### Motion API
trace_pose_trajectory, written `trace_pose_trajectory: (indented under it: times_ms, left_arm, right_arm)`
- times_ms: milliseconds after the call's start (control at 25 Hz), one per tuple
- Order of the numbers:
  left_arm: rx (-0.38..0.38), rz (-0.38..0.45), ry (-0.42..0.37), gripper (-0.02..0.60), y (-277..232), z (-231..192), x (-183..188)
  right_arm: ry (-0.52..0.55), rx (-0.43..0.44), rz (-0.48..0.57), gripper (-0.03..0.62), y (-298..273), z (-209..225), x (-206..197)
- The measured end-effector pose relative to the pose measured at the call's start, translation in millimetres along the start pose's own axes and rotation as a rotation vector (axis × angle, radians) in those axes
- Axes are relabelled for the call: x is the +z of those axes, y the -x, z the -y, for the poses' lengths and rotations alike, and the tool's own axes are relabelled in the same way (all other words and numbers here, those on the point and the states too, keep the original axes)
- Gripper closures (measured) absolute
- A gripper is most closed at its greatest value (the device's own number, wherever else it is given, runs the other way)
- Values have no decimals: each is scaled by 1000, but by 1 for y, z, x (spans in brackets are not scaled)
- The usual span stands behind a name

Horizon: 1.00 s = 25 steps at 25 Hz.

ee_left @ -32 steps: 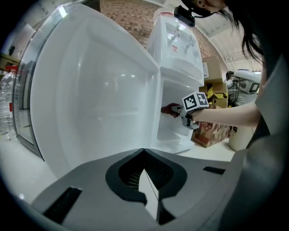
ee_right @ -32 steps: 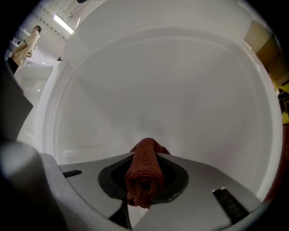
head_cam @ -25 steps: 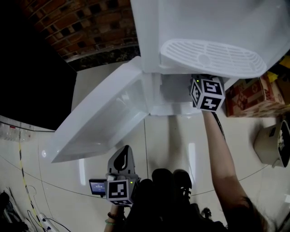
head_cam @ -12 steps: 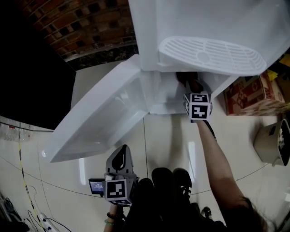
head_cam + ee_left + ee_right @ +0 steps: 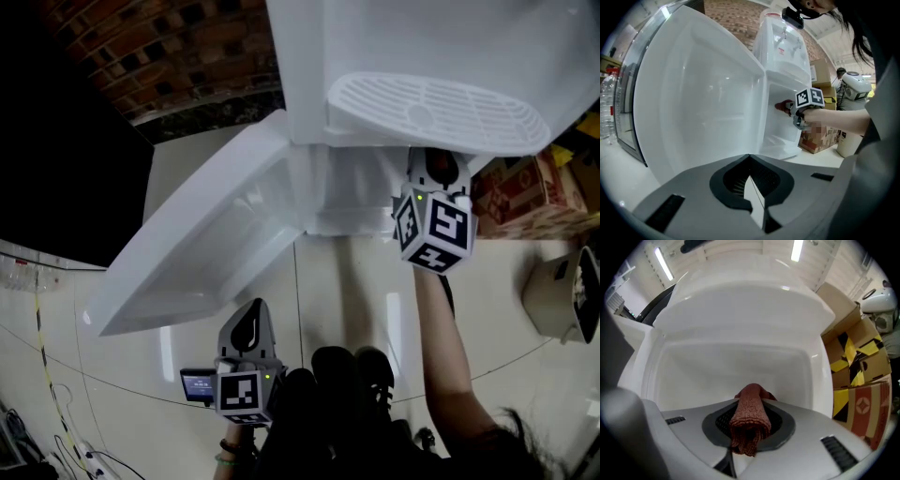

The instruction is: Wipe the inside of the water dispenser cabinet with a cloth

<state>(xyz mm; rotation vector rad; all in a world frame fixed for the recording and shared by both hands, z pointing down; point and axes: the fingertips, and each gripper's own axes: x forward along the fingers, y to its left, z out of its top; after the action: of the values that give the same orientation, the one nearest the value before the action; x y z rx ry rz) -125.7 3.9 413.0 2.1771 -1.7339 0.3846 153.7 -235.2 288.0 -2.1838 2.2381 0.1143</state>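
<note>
The left gripper (image 5: 750,161) sits near and low, its jaws pressed together. Beyond it the white cabinet door (image 5: 703,93) stands swung open to the left. Farther right, the right gripper (image 5: 791,108) reaches into the water dispenser cabinet (image 5: 780,133), carrying a red cloth (image 5: 780,106).

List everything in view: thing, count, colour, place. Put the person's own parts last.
tall plastic water dispenser: one, white, top centre of head view
open cabinet door: one, white, swung out left
slotted drip tray: one, white, above the cabinet opening
knitted cloth: one, red-brown, between the jaws of the right gripper
cardboard boxes: at least two, brown with yellow-black tape, right of dispenser
brick wall: one, red-brown, behind dispenser
left gripper: one, grey, jaws together, empty, low by the door
right gripper: one, grey, at the cabinet opening
</note>
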Motion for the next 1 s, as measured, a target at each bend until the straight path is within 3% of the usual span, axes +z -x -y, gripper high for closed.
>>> trace_pose_trajectory:
  times_ms: [120, 200, 320, 600, 720, 880, 1000]
  left_arm:
    - [2, -1, 0, 580, 0, -1, 0]
    - [-7, 0, -23, 580, 0, -2, -3]
    - [-2, 0, -10, 580, 1, -2, -2]
    - [24, 3, 40, 580, 2, -3, 4]
    - [17, 4, 34, 580, 2, -1, 5]
    - [9, 3, 15, 580, 1, -1, 2]
    - [6, 4, 13, 580, 1, 1, 2]
  right_arm:
    - [-20, -51, 67, 516, -1, 8, 24]
    - [-28, -65, 39, 516, -8, 10, 16]
    - [-26, -80, -61, 517, -13, 14, -20]
    - [93, -67, -346, 517, 3, 17, -133]
    - [89, -63, -428, 517, 15, 20, -161]
    - [93, -34, -446, 517, 21, 18, -163]
    - [67, -11, -363, 517, 25, 18, -133]
